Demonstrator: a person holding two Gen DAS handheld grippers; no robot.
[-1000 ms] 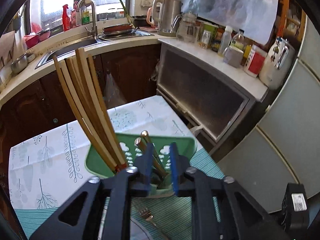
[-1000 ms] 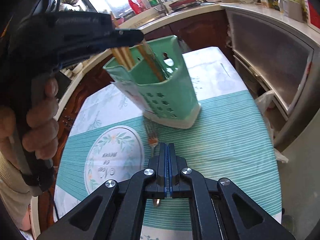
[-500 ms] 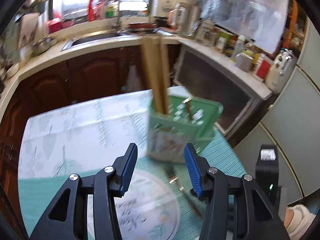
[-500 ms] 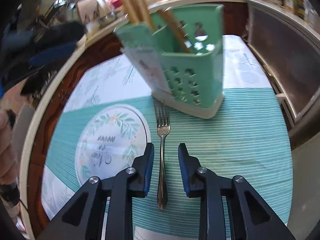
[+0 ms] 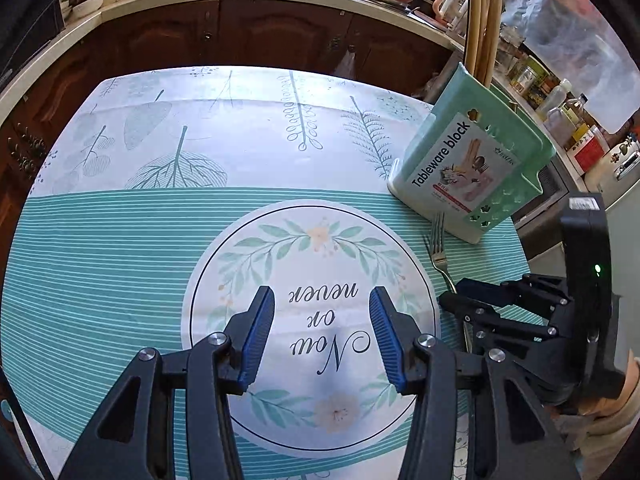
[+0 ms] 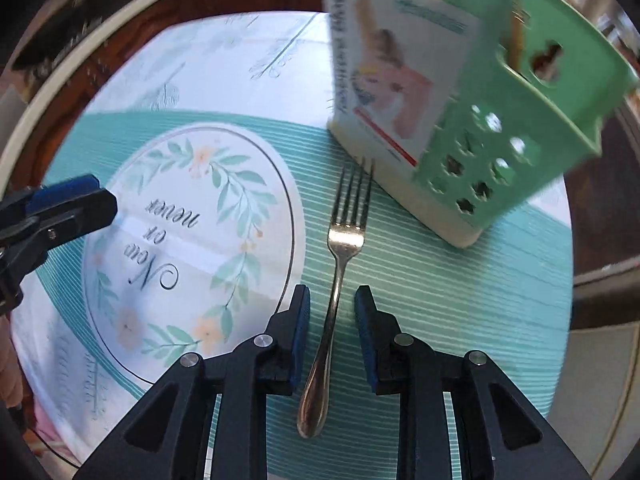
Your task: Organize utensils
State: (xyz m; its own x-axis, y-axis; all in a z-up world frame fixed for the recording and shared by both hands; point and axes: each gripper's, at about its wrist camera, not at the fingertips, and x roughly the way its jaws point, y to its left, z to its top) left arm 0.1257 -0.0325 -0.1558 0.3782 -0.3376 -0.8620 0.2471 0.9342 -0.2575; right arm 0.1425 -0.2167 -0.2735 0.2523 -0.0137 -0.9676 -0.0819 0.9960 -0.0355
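A silver fork (image 6: pixel 346 236) lies on the striped tablecloth, tines toward the green utensil holder (image 6: pixel 500 140). My right gripper (image 6: pixel 332 304) straddles the fork's handle; its jaws are closing, and the pads stand clear of the handle on both sides. Over the printed round motif my left gripper (image 5: pixel 322 312) is open, nothing between its fingers. In the left wrist view the fork (image 5: pixel 438 248) lies in front of the holder (image 5: pixel 468 168), with wooden chopsticks (image 5: pixel 482 28) standing in the holder. The right gripper (image 5: pixel 452 300) shows there over the fork's handle.
The tablecloth (image 5: pixel 120 240) covers a small table that ends just right of the holder. Dark wooden cabinets (image 5: pixel 260 32) and a counter with a sink run behind. Bottles and jars (image 5: pixel 560 112) crowd the counter at the right.
Both grippers have sunk toward the table. The left one drew back from the holder and opened wider. The right one went from shut to open and now straddles the fork's handle.
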